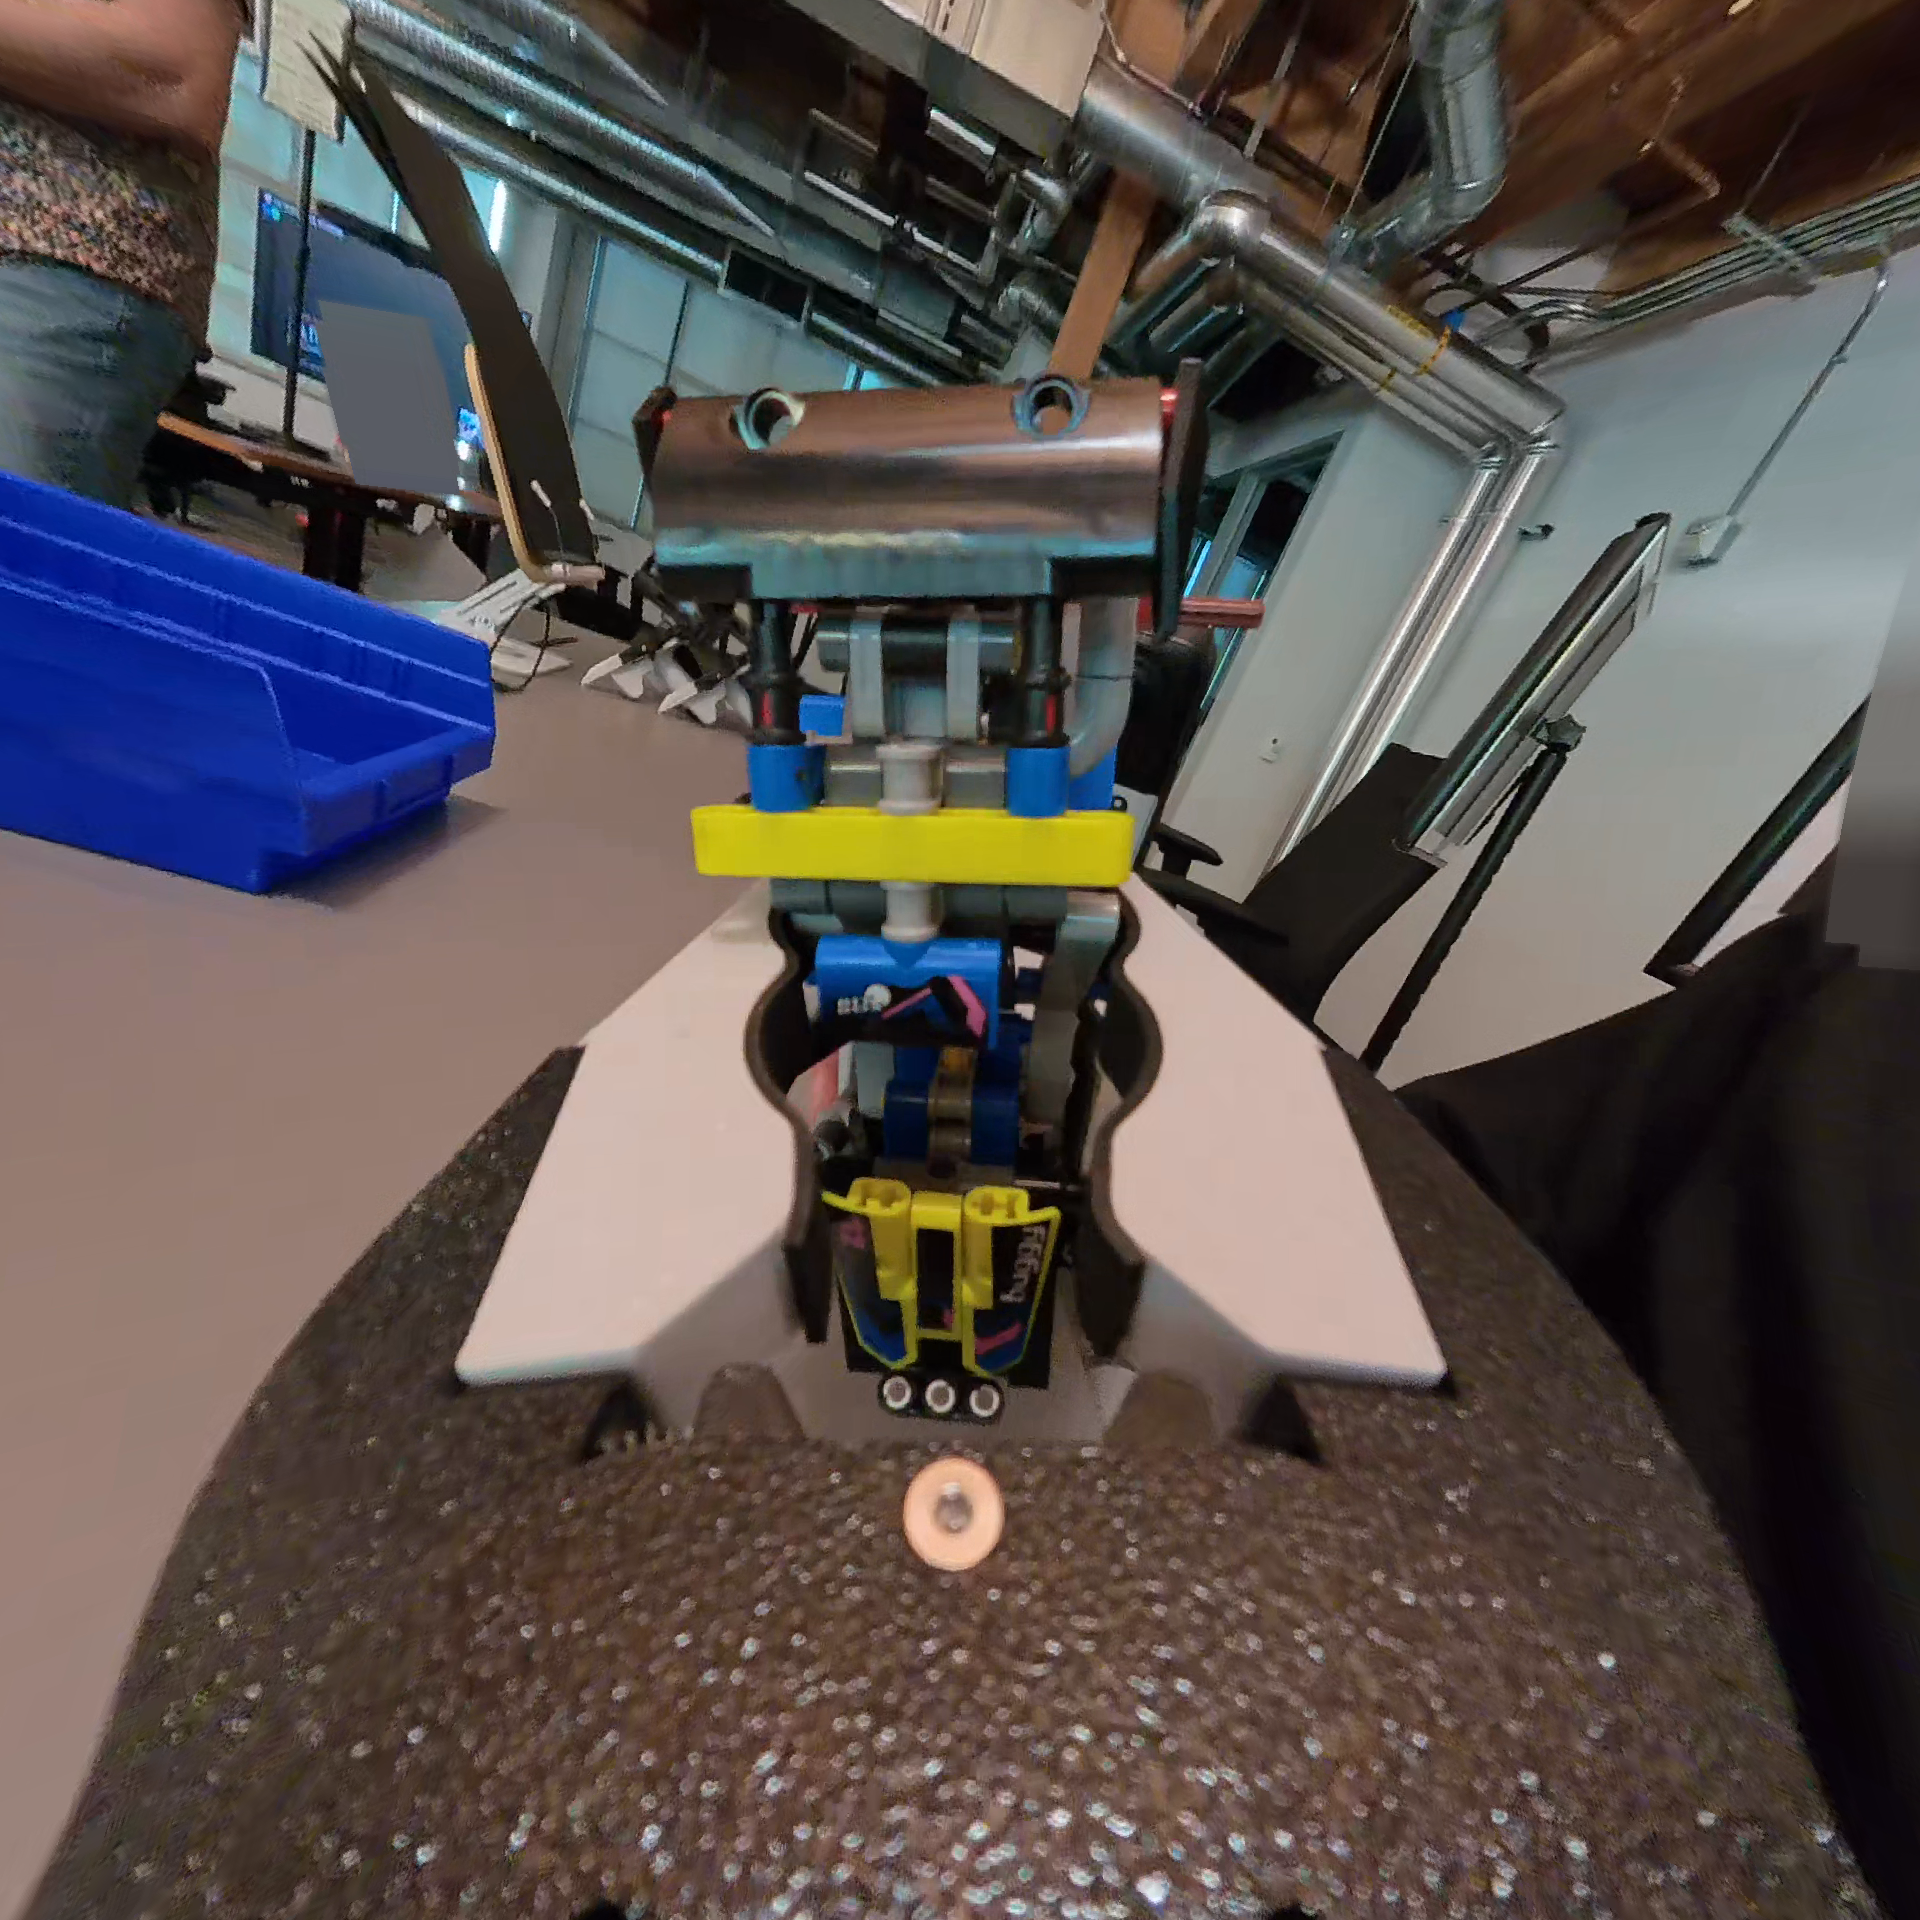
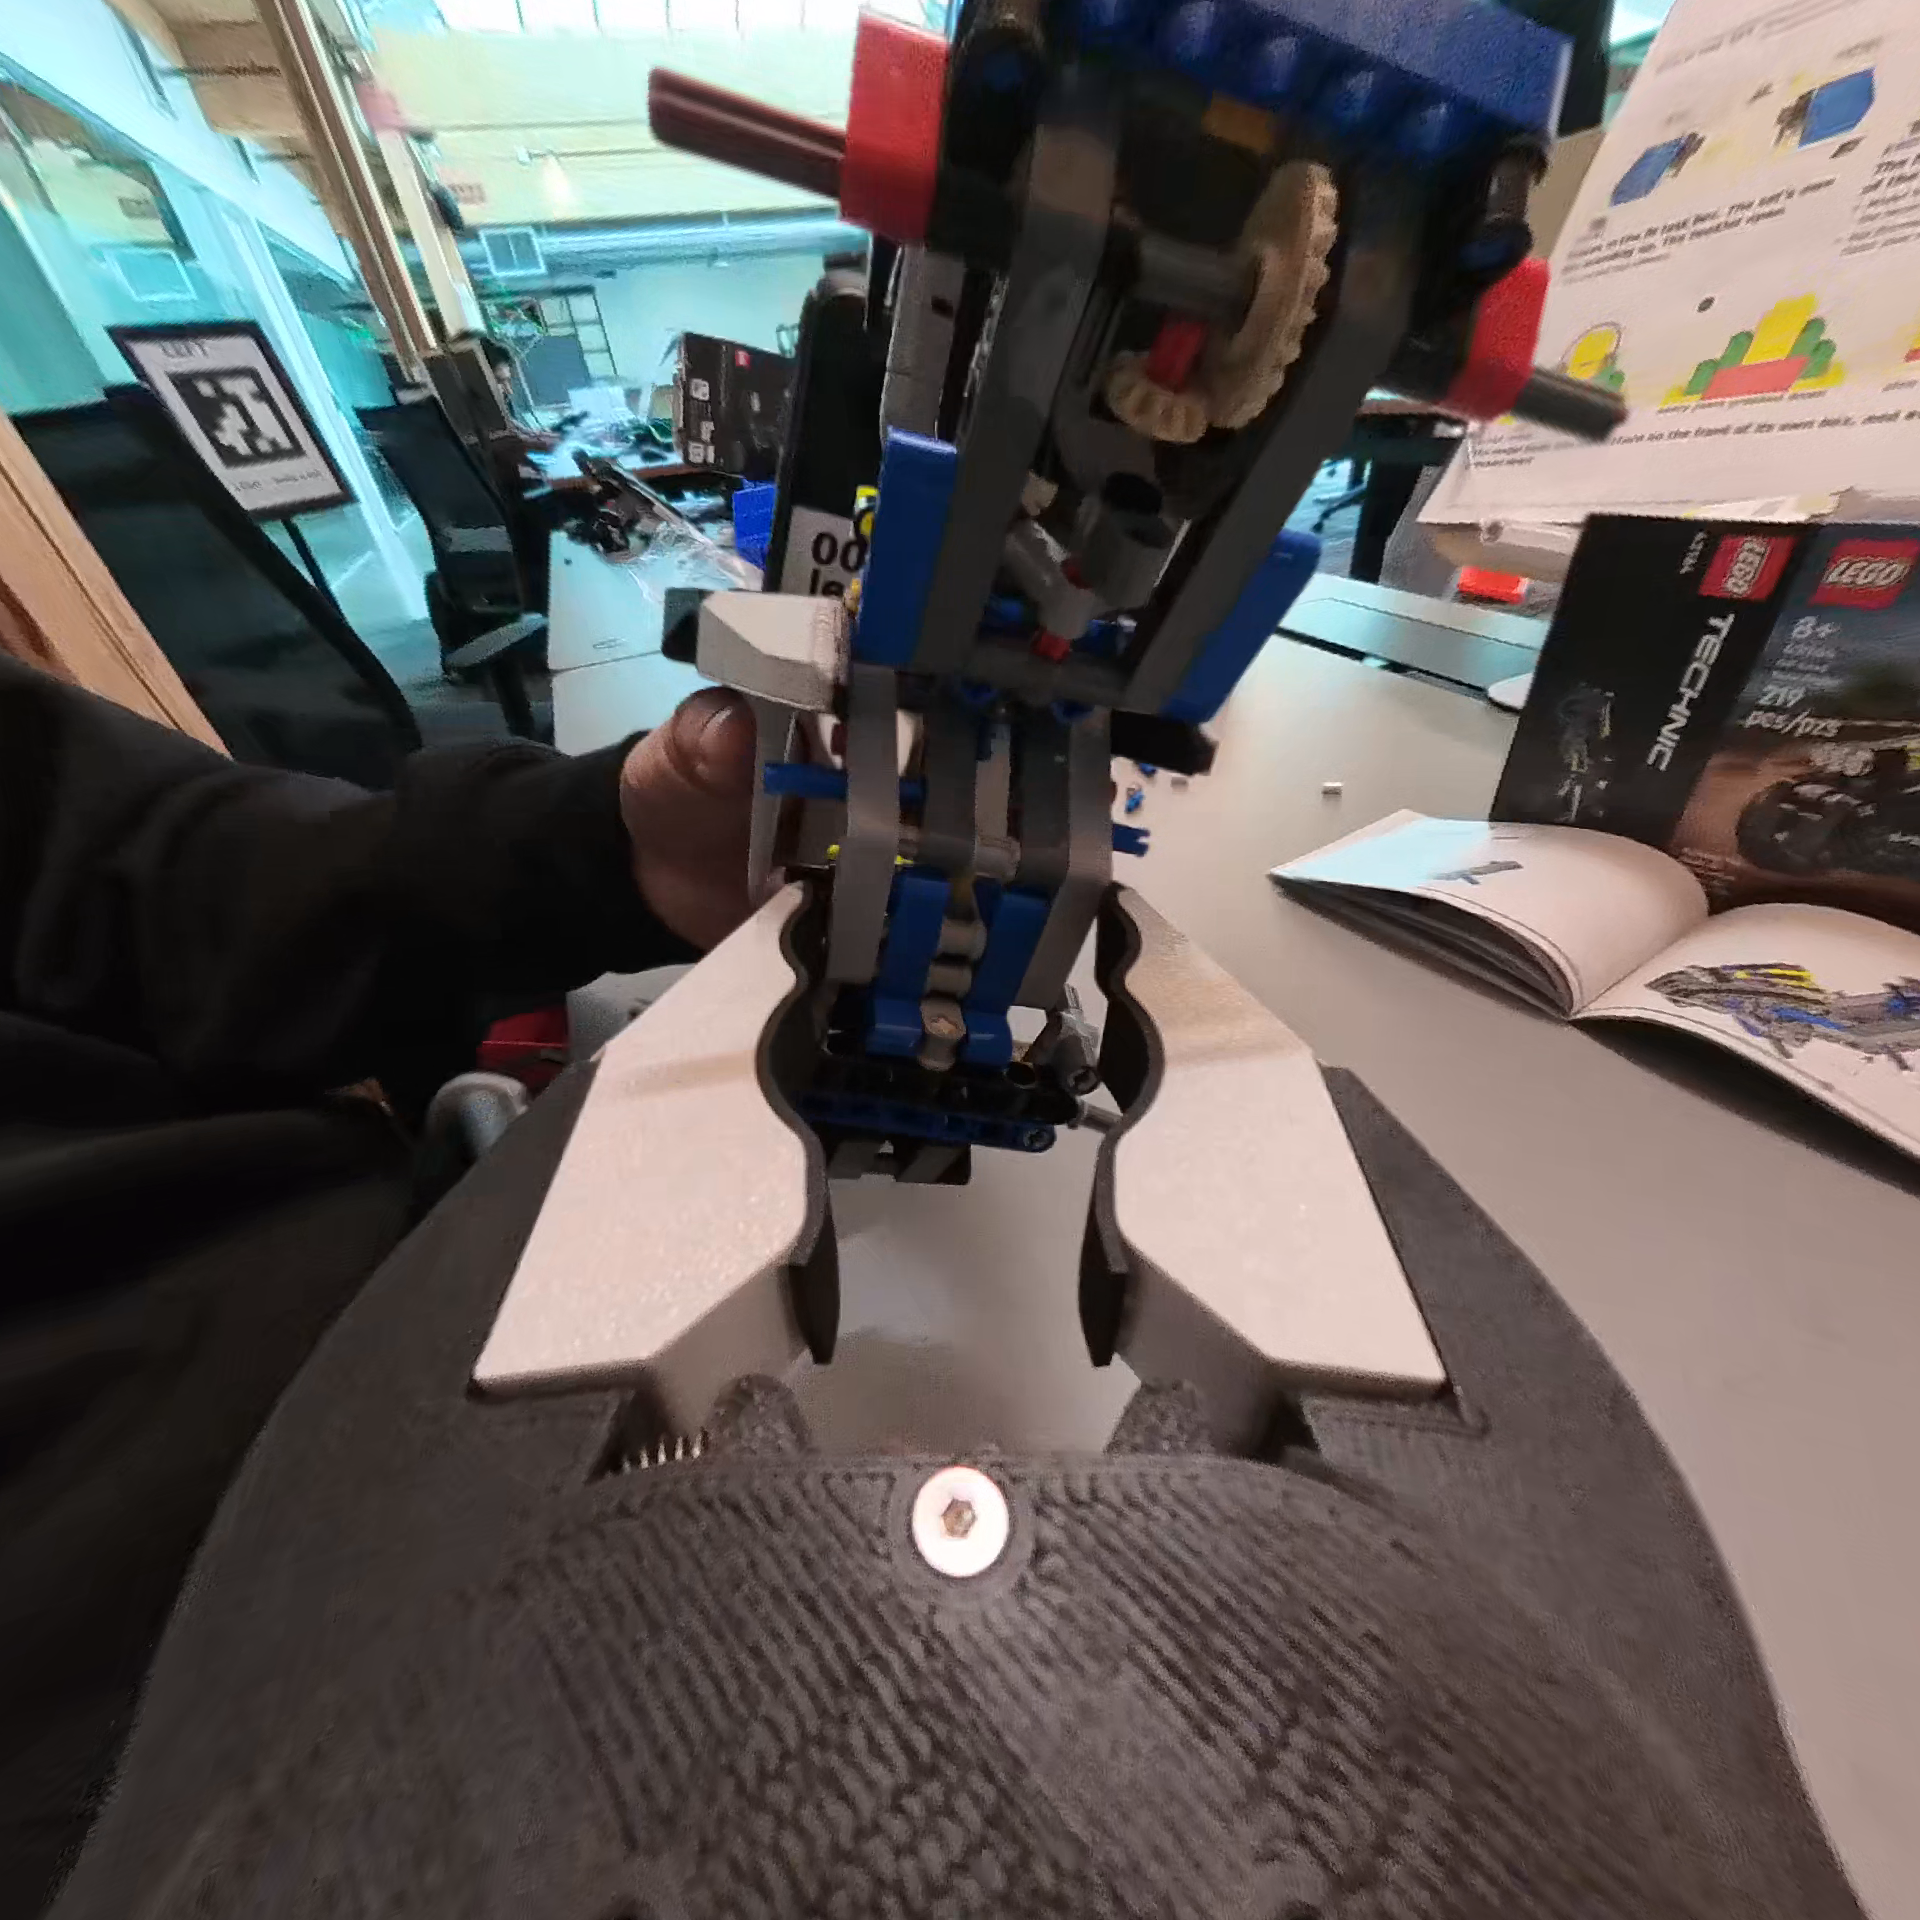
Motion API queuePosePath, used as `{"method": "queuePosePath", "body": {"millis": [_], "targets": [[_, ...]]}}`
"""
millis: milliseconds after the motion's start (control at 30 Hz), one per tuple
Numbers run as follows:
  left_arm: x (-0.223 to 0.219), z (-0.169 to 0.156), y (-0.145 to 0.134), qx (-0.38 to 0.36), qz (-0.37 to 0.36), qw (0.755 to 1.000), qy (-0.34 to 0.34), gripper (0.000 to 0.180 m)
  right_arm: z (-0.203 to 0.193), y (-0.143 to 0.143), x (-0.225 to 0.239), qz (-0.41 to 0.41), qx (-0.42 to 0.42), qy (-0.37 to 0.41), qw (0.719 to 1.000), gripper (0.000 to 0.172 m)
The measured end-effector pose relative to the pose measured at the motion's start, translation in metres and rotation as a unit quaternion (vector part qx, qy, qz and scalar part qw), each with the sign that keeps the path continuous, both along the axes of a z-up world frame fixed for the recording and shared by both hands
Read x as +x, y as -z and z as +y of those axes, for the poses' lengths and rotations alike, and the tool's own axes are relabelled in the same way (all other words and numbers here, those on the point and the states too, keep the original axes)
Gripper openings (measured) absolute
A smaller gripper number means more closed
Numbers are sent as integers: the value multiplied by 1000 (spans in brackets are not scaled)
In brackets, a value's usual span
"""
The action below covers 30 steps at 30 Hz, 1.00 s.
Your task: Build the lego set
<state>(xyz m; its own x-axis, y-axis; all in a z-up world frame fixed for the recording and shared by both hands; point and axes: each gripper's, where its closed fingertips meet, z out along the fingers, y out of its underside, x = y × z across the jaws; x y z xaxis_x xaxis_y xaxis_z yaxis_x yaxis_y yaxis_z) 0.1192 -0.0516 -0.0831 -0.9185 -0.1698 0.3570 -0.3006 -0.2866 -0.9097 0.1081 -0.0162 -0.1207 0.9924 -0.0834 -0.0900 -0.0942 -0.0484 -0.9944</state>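
Left gripper: the left gripper (image 1: 940,935) is clamped on a toy brick model (image 1: 914,810); both white fingers (image 1: 665,1143) squeeze its blue and grey middle section.

Right gripper: the right gripper (image 2: 951,987) grips the same toy brick model (image 2: 1049,520) from the opposite side, its dark pads closed against the grey beams and blue pieces at the lower end.

Model: a half-built vehicle frame of grey, blue, black and yellow bricks, held up above the table (image 1: 260,1039) between the two tools. A yellow bar (image 1: 912,844) crosses it in the left view. A tan gear wheel (image 2: 1236,322) and red bushes (image 2: 894,125) show near its far end in the right view.

Hand: a hand (image 2: 686,821) in a black sleeve holds the other gripper, just left of the model in the right view.

Table, left view: a blue bin (image 1: 208,696) sits to the left, well apart from the model.

Table, right view: an open instruction booklet (image 2: 1621,935) lies to the right, with a dark toy box (image 2: 1704,707) standing behind it and a few small loose pieces (image 2: 1138,800) nearby.
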Motion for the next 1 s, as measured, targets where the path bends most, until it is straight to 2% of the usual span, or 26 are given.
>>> {"method": "queuePosePath", "body": {"millis": [133, 333, 500, 767, 900, 1000], "targets": [[-3, 2, -7, -20, -24, 1000, 4, 51, 2, -11, -1, -28, 36, -1, 999, 51], [1, -2, 2, 80, -59, 995, -23, 51, 3, -5, 5, -24, 50, -7, 998, 49], [2, -6, -1, 118, -60, 991, -27, 52, -4, -16, 6, -15, 105, -10, 994, 48], [-14, 4, -16, 137, -159, 977, -32, 57, -2, -31, -5, -111, 55, 22, 992, 47], [-22, 9, -21, 121, -181, 976, -20, 58, 5, -35, -13, -124, 49, 14, 991, 47], [-24, 11, -13, 135, -176, 975, -9, 58, 7, -28, -13, -134, 36, 10, 990, 47]]}}
